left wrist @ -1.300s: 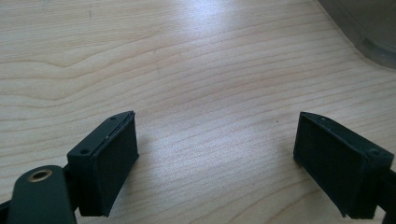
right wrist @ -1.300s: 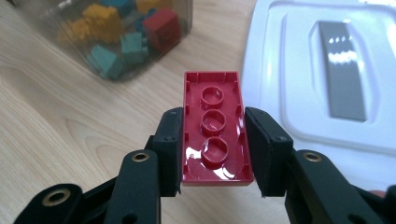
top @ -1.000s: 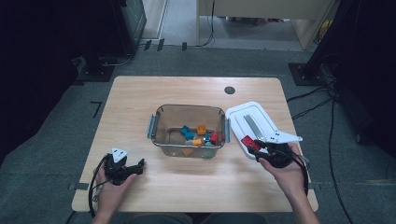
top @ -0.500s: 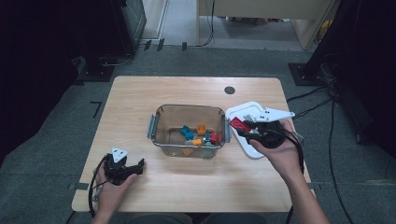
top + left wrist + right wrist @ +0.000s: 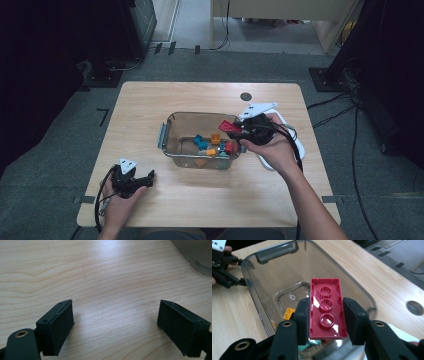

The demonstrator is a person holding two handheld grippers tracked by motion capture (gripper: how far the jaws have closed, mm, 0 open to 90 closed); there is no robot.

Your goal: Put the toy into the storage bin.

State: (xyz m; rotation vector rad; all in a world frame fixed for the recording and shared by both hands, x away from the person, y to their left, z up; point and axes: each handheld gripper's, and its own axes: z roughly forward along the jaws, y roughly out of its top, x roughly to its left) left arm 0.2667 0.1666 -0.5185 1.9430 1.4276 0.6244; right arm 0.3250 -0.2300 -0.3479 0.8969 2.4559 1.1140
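My right gripper [image 5: 235,130] [image 5: 326,315] is shut on a red brick [image 5: 327,307] [image 5: 228,126], underside up, with a pad pressed on each long side. It hangs over the right end of the clear plastic bin [image 5: 172,135] [image 5: 262,295]. In the bin lie several small bricks: blue [image 5: 200,142], orange [image 5: 215,138] and red [image 5: 229,147]. My left gripper [image 5: 142,181] [image 5: 116,325] rests low over the bare wood near the table's front left corner, open with nothing between its pads.
A white lid [image 5: 299,145] lies on the table to the right of the bin, partly under my right hand. A round hole [image 5: 245,96] [image 5: 415,307] sits in the tabletop behind the bin. Cables trail on the floor at the right.
My right gripper has carried the red brick up and to the left, from over the white lid to above the bin's right end. The left gripper has stayed put.
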